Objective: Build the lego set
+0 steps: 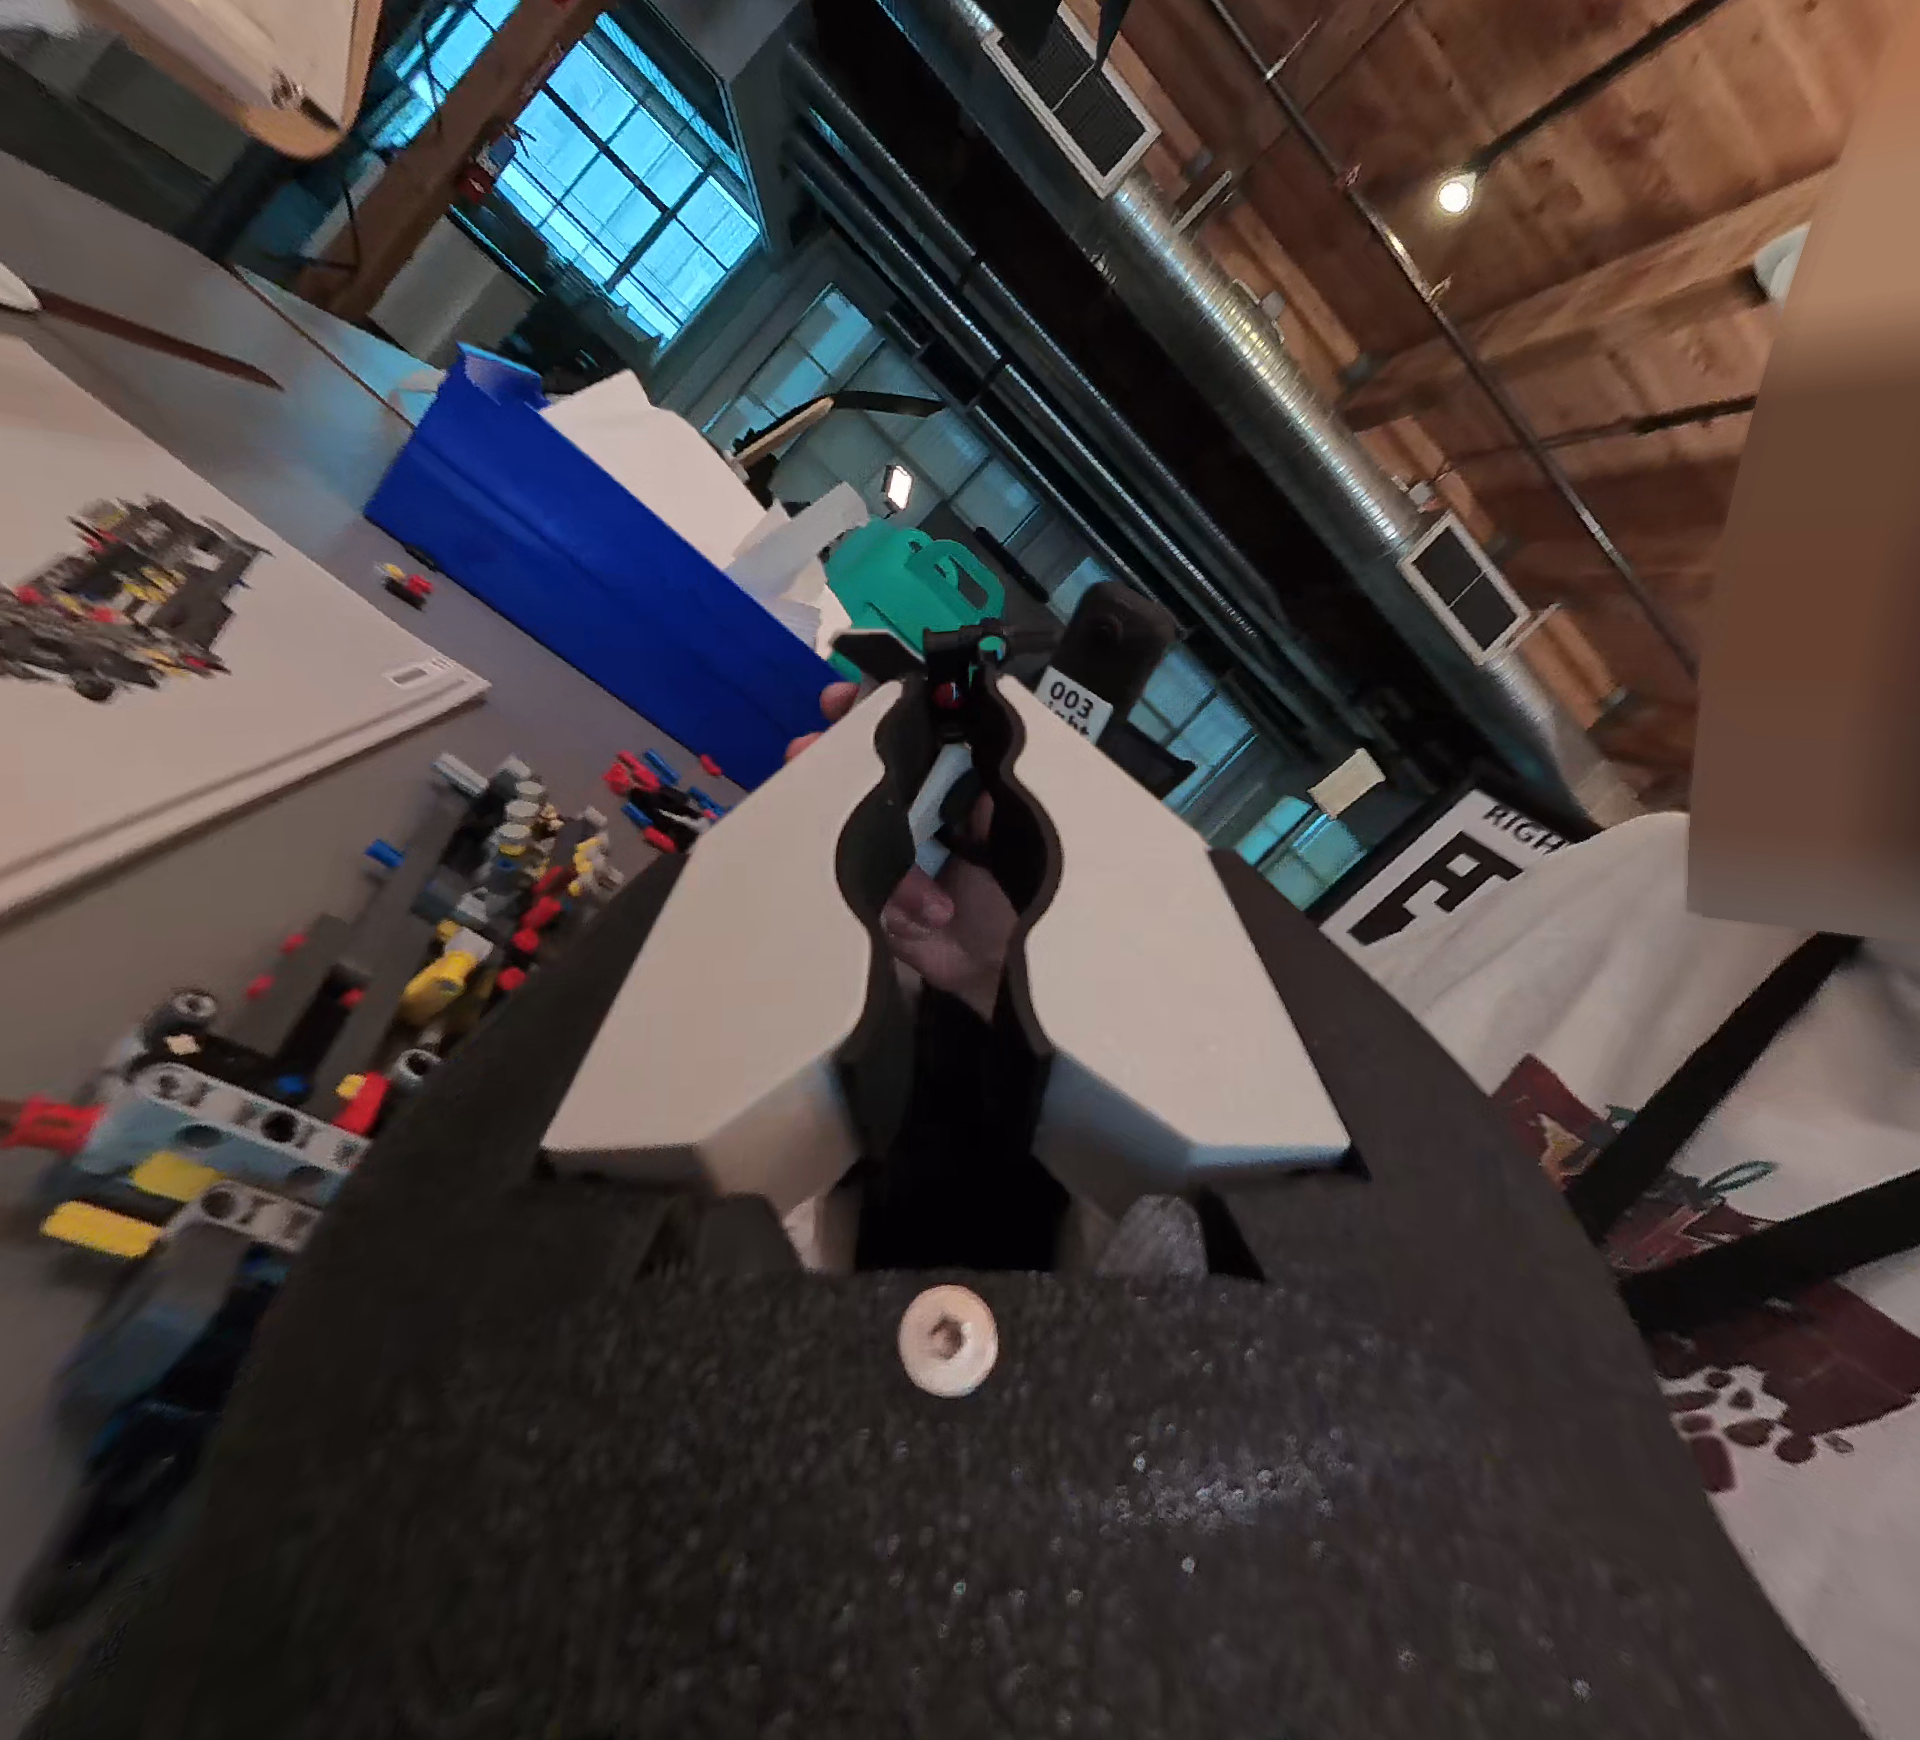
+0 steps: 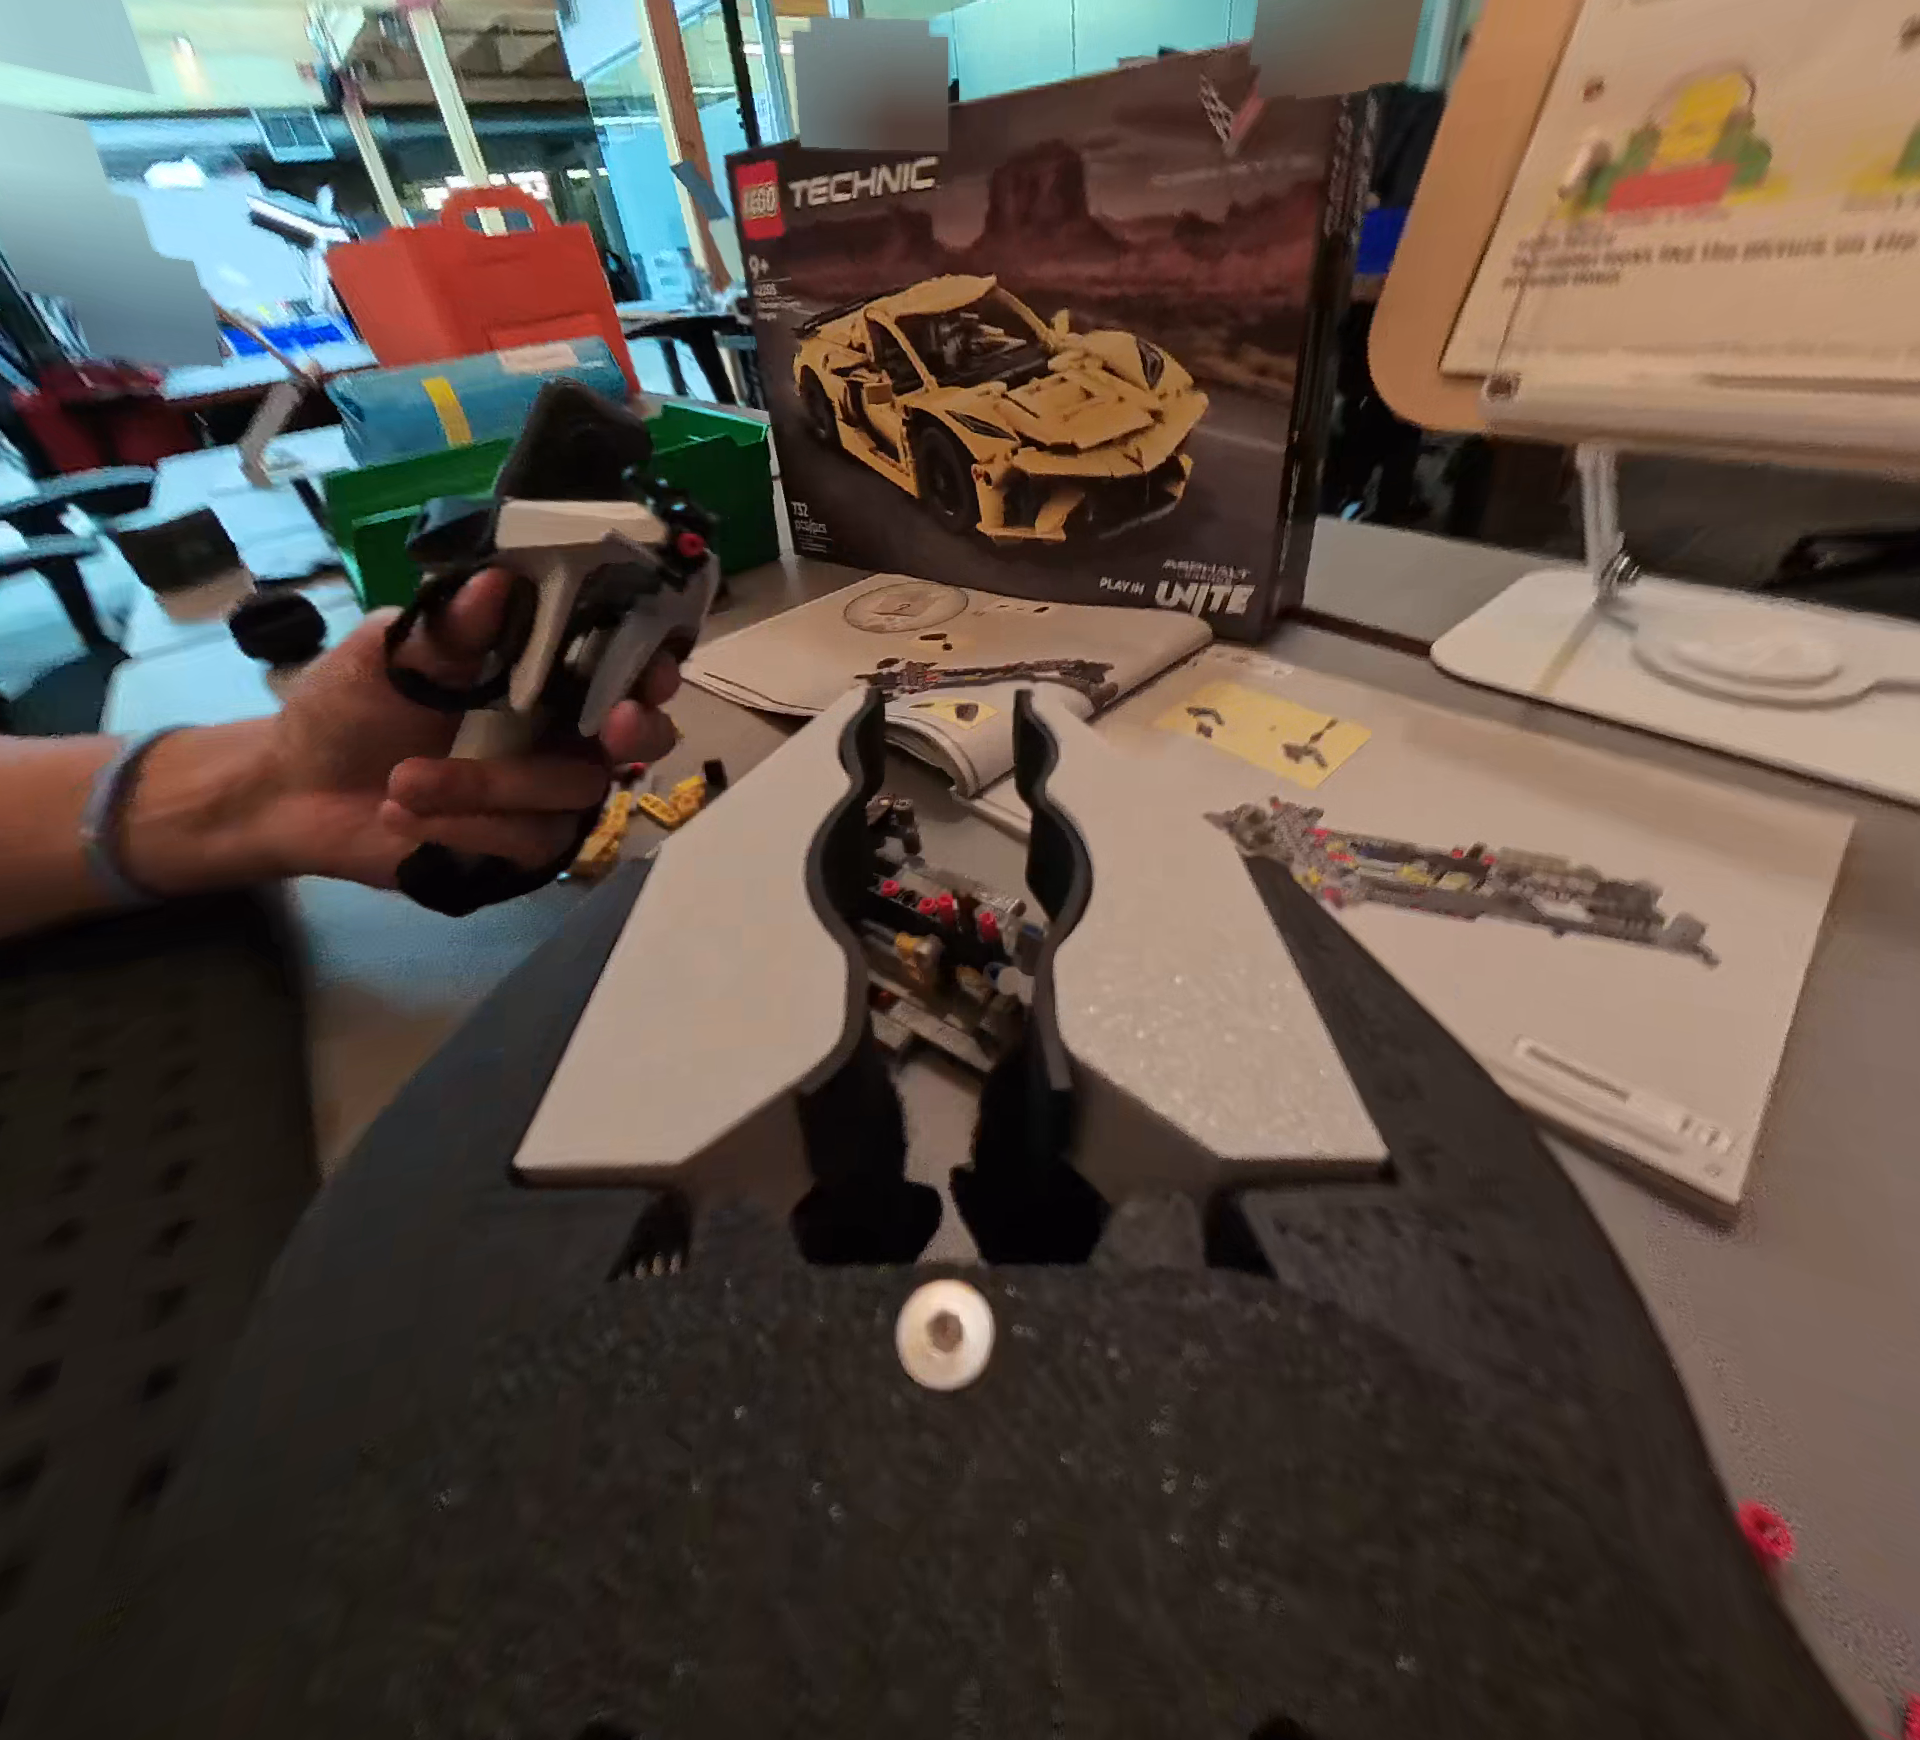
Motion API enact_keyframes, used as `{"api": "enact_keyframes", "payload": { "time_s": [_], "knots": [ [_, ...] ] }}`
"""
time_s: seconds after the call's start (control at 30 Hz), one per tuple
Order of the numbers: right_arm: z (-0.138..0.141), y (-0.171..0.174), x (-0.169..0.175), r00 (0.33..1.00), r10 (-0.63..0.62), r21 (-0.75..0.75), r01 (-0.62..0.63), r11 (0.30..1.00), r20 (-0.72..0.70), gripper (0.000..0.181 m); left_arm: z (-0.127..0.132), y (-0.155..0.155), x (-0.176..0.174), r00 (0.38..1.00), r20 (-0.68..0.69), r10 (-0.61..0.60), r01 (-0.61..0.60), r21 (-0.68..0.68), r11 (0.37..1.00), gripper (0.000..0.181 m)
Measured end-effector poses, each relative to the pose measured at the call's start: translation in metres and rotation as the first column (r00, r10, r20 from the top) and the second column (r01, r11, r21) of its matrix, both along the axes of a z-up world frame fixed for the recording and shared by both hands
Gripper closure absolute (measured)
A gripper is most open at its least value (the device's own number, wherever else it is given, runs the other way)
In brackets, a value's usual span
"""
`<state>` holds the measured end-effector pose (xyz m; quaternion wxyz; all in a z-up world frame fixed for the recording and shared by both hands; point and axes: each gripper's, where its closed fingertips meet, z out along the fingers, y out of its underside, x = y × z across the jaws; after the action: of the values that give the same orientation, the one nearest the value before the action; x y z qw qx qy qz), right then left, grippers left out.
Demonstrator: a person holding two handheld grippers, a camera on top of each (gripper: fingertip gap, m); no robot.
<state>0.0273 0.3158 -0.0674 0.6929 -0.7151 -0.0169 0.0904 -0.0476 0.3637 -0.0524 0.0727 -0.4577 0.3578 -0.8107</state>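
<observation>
Lego chassis assembly (image 2: 951, 947) sits on the tabletop (image 2: 1756, 1295) directly ahead of your right gripper (image 2: 948, 734), seen through the gap between its jaws, which stand apart with nothing in them. Your left gripper (image 1: 951, 703) is lifted and tilted up, its jaws closed narrow on a small black piece with a red pin (image 1: 948, 667) right at the tips.

- Handling, as a judgement: hard, light plastic. The small piece is slick and could twist or pop out under side load; keep the pinch square on its flat faces.
- The chassis looks long and pin-jointed; it may flex or shed parts if lifted by one end. Take it across the beams near the middle.
- Loose parts (image 1: 499, 869) lie below and to the left of the left jaws.
- Open instruction booklet (image 2: 1507, 942) lies just right of the right jaws; the set's box (image 2: 1039, 360) stands beyond them.
</observation>
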Motion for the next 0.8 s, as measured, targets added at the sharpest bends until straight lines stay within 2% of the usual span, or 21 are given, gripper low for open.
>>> {"api": "enact_keyframes", "payload": {
  "time_s": [0.07,0.13,0.2,0.27,0.4,0.47,0.53,0.63,0.8],
  "knots": [
    [-0.003,0.0,0.007,0.992,0.029,-0.019,-0.031,0.999,-0.119,0.156,0.003,0.005,-0.002,1.0,0.014,0.027,-0.028,0.059,0.998,0.176],
    [-0.009,0.002,0.012,0.984,0.033,-0.048,-0.042,0.998,-0.173,0.155,0.003,0.005,-0.003,0.999,0.019,0.034,-0.036,0.119,0.992,0.176],
    [-0.017,0.002,0.013,0.988,0.024,-0.097,-0.04,0.994,-0.152,0.155,0.003,0.001,-0.004,0.999,0.029,0.029,-0.033,0.161,0.986,0.176],
    [-0.035,0.001,0.015,0.996,0.013,-0.221,-0.033,0.975,-0.093,0.154,0.005,-0.003,-0.006,0.999,0.043,0.008,-0.015,0.167,0.986,0.176],
    [-0.084,-0.032,0.003,0.996,0.081,-0.553,-0.056,0.831,0.022,0.152,0.005,0.002,-0.008,0.999,0.048,0.024,-0.031,0.145,0.989,0.176],
    [-0.099,-0.044,-0.01,0.993,0.105,-0.603,-0.054,0.796,0.05,0.161,0.003,0.002,-0.007,0.999,0.031,0.014,-0.019,0.15,0.988,0.176],
    [-0.117,-0.051,-0.026,0.985,0.152,-0.662,-0.064,0.747,0.076,0.162,0.0,-0.003,-0.006,1.0,0.019,-0.001,-0.002,0.18,0.984,0.176],
    [-0.133,-0.051,-0.033,0.97,0.187,-0.707,-0.023,0.706,0.155,0.167,-0.006,-0.008,-0.004,1.0,0.009,0.01,-0.012,0.249,0.968,0.176],
    [-0.138,-0.047,-0.039,0.977,0.203,-0.726,-0.092,0.682,0.067,0.173,-0.008,-0.004,-0.004,1.0,-0.014,-0.001,0.004,0.216,0.976,0.175]
  ]
}}
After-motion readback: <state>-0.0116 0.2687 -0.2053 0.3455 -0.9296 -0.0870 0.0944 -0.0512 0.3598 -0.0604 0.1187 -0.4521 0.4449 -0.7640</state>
